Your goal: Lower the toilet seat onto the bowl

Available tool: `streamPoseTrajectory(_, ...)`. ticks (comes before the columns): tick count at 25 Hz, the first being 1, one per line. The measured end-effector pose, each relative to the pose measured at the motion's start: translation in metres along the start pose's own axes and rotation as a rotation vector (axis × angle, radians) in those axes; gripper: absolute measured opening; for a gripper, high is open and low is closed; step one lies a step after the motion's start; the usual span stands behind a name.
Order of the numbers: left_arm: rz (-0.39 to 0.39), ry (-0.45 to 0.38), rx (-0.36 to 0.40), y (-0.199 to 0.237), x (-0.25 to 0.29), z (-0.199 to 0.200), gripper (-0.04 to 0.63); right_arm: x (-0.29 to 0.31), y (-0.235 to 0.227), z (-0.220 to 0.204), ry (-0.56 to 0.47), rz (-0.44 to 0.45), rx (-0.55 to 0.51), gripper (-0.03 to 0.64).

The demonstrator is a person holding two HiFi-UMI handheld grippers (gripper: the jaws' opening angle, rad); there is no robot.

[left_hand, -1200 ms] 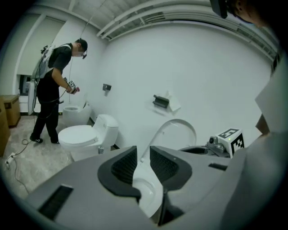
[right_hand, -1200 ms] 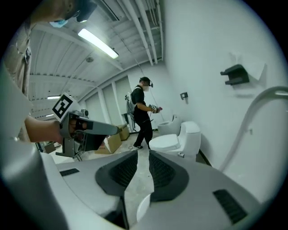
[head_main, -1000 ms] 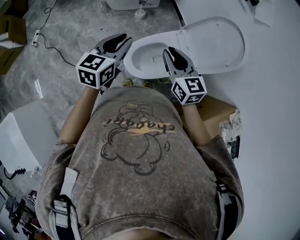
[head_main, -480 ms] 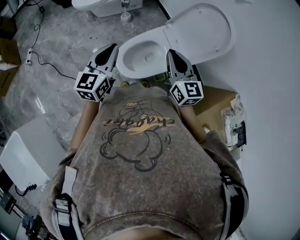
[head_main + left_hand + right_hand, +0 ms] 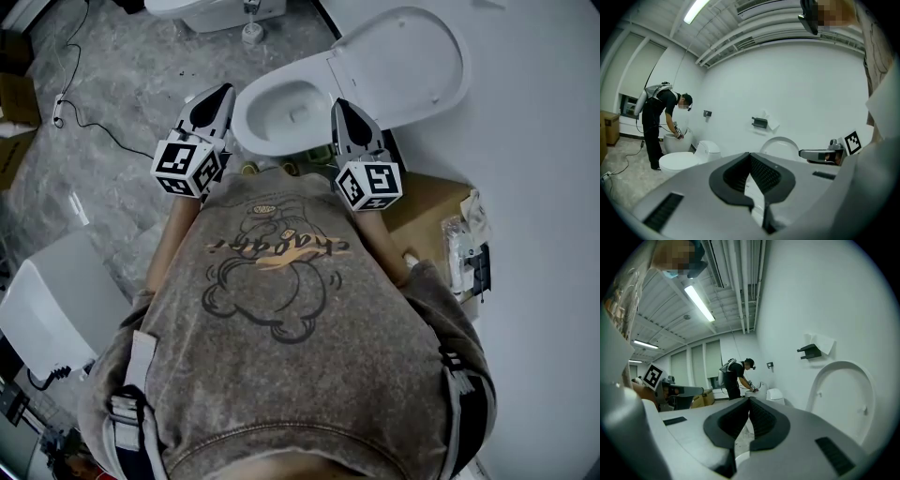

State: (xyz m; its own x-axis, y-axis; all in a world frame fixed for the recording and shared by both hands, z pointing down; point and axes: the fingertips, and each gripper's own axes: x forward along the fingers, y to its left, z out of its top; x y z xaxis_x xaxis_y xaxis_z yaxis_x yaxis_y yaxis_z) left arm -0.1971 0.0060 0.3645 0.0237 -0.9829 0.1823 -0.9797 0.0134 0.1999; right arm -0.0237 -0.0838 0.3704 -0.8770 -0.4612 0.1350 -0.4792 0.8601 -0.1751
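In the head view the white toilet bowl (image 5: 281, 111) stands open, its seat and lid (image 5: 403, 66) raised back against the wall. My left gripper (image 5: 224, 90) hangs at the bowl's left rim, shut with nothing between its jaws. My right gripper (image 5: 337, 103) hovers over the bowl's right rim near the hinge, also shut and empty. In the left gripper view the closed jaws (image 5: 750, 156) point toward the upright seat (image 5: 780, 144), with the right gripper (image 5: 820, 153) beside it. The right gripper view shows its closed jaws (image 5: 749, 401) and the raised seat (image 5: 843, 394) at right.
A cardboard box (image 5: 427, 220) sits on the floor at my right, against the wall. A cable (image 5: 80, 105) trails over the grey floor at left. Another toilet (image 5: 679, 161) and a person (image 5: 658, 122) bent over a further one stand along the wall. A paper holder (image 5: 759, 123) hangs above.
Both grippers' jaws have closed from partly open. The bowl and raised seat sit a little further left in the head view; the seat still stands upright.
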Motion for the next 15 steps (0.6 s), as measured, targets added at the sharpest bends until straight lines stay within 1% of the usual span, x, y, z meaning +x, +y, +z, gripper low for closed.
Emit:
streamPoseTrajectory(8,-0.011,-0.024,-0.013,0.0005,-0.0023,0.0087,0.009,0.0037,0.0024,0.0062,-0.019,-0.012,0.006,0.026)
streamPoseTrajectory(15,-0.007,-0.019,-0.018,0.0011,-0.0046,0.0055,0.009,0.0008,0.0008,0.0077,-0.026,-0.019,0.01,0.026)
